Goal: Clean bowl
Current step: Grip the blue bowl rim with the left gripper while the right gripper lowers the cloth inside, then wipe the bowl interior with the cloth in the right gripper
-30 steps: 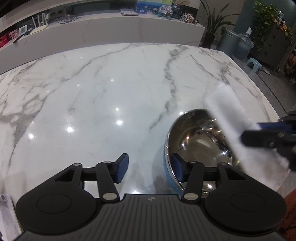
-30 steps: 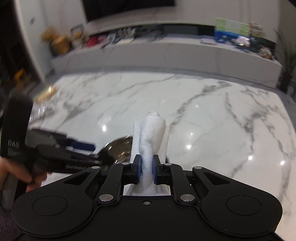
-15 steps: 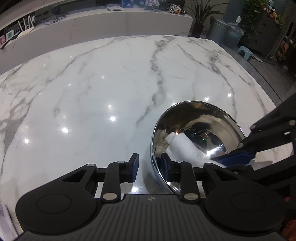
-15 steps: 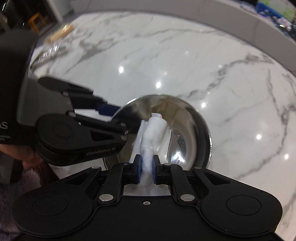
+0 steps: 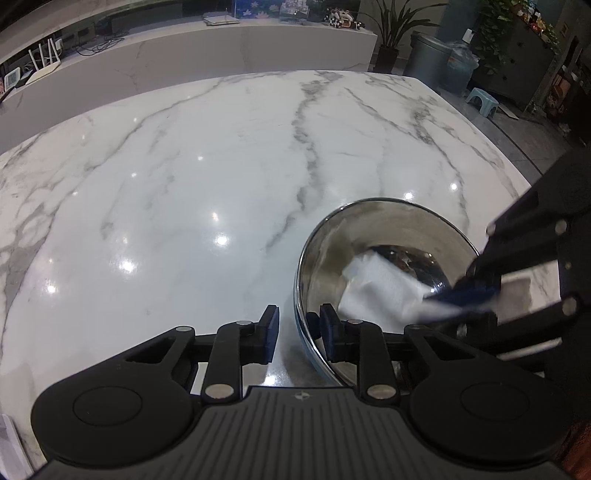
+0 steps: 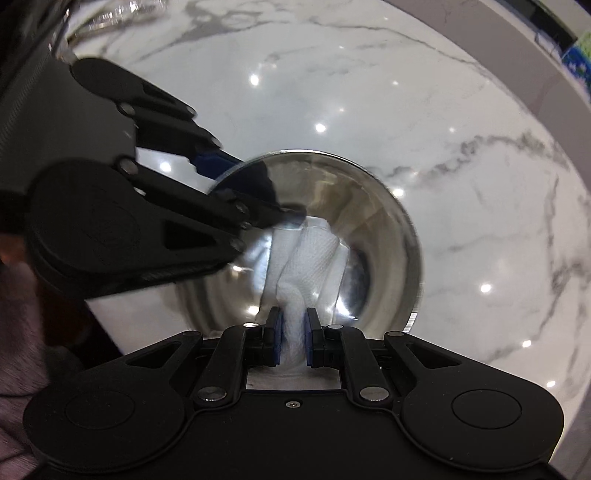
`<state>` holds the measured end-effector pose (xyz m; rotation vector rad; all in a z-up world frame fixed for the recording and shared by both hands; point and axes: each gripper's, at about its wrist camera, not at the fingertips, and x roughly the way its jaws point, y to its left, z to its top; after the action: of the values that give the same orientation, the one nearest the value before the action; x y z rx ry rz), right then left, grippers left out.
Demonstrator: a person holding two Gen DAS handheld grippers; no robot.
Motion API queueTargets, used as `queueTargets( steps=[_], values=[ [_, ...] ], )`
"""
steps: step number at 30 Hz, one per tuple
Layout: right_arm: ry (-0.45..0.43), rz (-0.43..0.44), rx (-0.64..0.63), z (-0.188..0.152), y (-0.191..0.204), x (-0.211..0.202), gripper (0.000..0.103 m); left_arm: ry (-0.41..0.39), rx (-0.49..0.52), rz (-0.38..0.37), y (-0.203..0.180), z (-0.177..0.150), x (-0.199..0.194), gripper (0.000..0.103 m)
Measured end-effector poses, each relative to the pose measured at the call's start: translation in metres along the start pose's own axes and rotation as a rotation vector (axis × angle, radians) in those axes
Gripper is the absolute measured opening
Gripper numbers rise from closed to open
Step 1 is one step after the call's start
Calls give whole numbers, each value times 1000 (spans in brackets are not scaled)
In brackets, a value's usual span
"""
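Observation:
A shiny steel bowl with a blue outer side stands on the white marble table. My left gripper straddles the bowl's near rim, one finger outside and one inside, with a small gap still showing at the rim. My right gripper is shut on a folded white paper towel and presses it into the bowl. The towel also shows in the left wrist view, lying against the bowl's inner wall.
A long marble counter with boxes and cables runs behind the table. A bin, a plant and a small stool stand on the floor beyond the table's far right edge. Some clutter lies at the table's far left.
My right gripper came down from above and pushed the towel deep into the bowl. My left gripper's fingers narrowed around the bowl's near rim.

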<state>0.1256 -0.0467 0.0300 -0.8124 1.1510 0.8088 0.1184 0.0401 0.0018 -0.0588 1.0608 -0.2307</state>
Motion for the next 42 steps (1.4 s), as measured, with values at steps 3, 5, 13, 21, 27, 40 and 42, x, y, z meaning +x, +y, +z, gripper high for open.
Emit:
queueTargets(
  steps=[3,5,13,21,27,40,42],
  values=[
    [-7,-9,-2,-2,1,0,10,7,-6,-2,0,0,1,25],
    [-10,0,10,-3,-1,-1,10,11,-9,-3,0,0,1,29],
    [0,98,158,-10,-24,-7,10,121,-89,-65,7,-5,4,48],
    [11,115,212,-13,-33,-11,10,140,-105,-147,10,-7,0,31],
    [41,122,234,-10,-28,0,10,136,-104,-148,12,-4,-1,20],
    [33,254,210,1,-6,5,10,115,-78,-113,11,2,-3,10],
    [49,241,183,1,-3,7,10,114,-75,-113,11,2,-3,10]
  ],
)
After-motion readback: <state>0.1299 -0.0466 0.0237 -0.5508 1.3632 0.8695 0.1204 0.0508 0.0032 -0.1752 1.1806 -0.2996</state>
